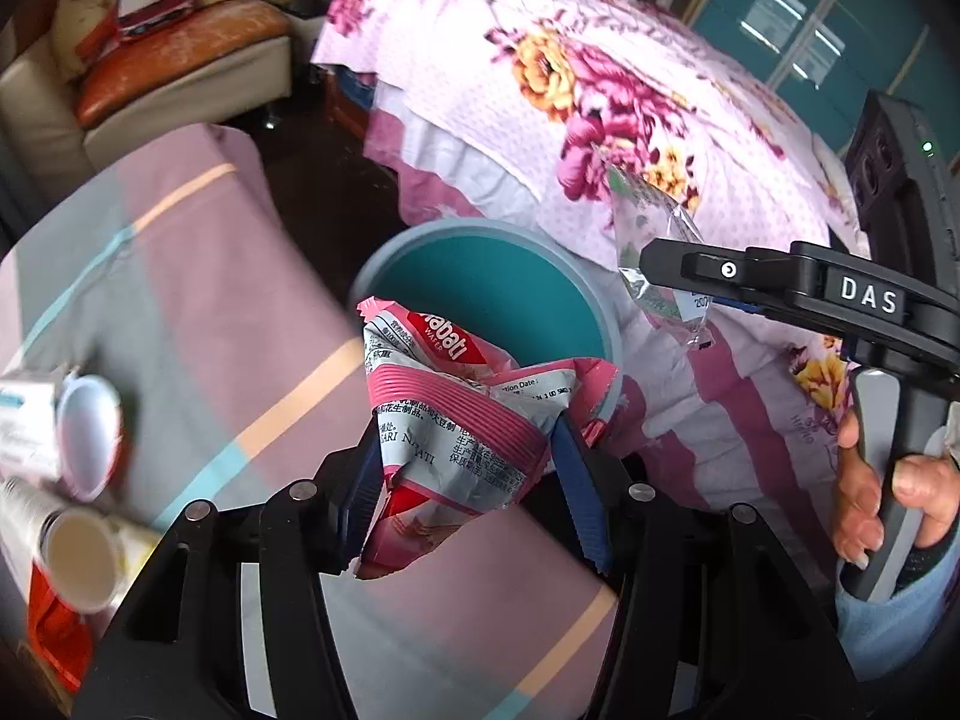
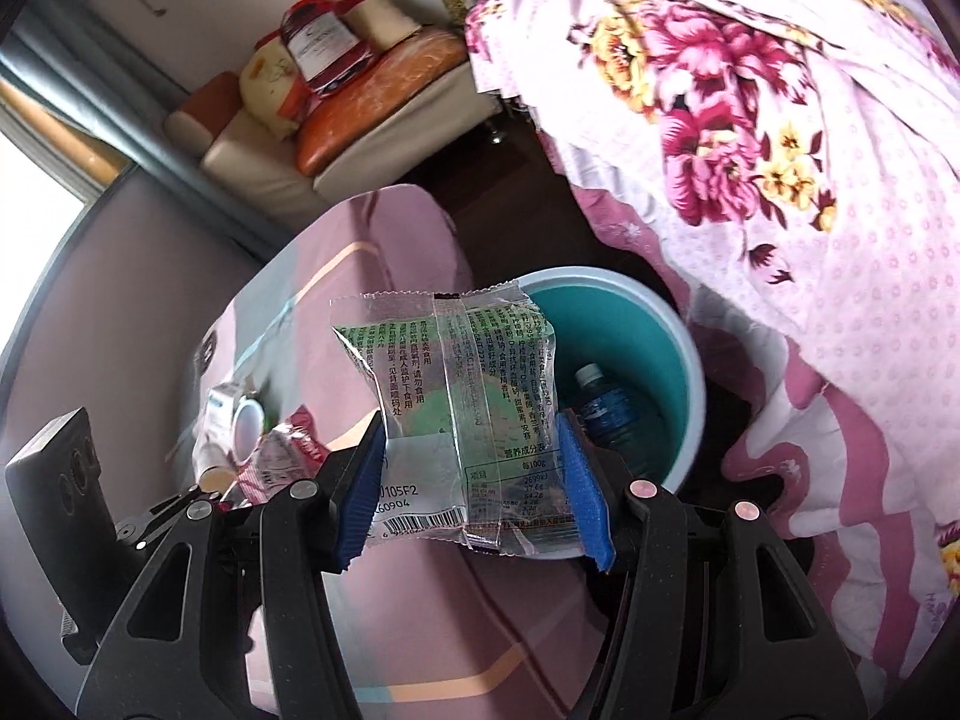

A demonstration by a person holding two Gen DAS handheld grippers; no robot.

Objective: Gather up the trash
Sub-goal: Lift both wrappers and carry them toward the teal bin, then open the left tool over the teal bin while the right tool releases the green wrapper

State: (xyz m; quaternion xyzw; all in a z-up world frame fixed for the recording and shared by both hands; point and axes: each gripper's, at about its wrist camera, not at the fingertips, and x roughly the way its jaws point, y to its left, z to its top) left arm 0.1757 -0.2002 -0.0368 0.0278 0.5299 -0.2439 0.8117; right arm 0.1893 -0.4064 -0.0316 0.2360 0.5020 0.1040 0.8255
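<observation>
My left gripper point(image 1: 471, 480) is shut on a crumpled pink and silver wafer wrapper point(image 1: 456, 420), held just in front of the teal bin point(image 1: 480, 282). My right gripper point(image 2: 471, 480) is shut on a clear snack wrapper with green print point(image 2: 456, 384), hanging over the near rim of the teal bin point(image 2: 678, 348). A blue-labelled plastic bottle point(image 2: 612, 414) lies inside the bin. In the left wrist view the right gripper point(image 1: 666, 276) reaches in from the right with the clear wrapper point(image 1: 660, 240), a hand point(image 1: 888, 492) on its handle.
A pink striped cloth point(image 1: 210, 300) covers the surface at left, bearing a small box with a round lid point(image 1: 78, 426), a paper cup point(image 1: 78, 558) and red packaging. A floral bedspread point(image 1: 600, 90) rises behind the bin. A cushioned sofa point(image 1: 180, 54) stands at the back.
</observation>
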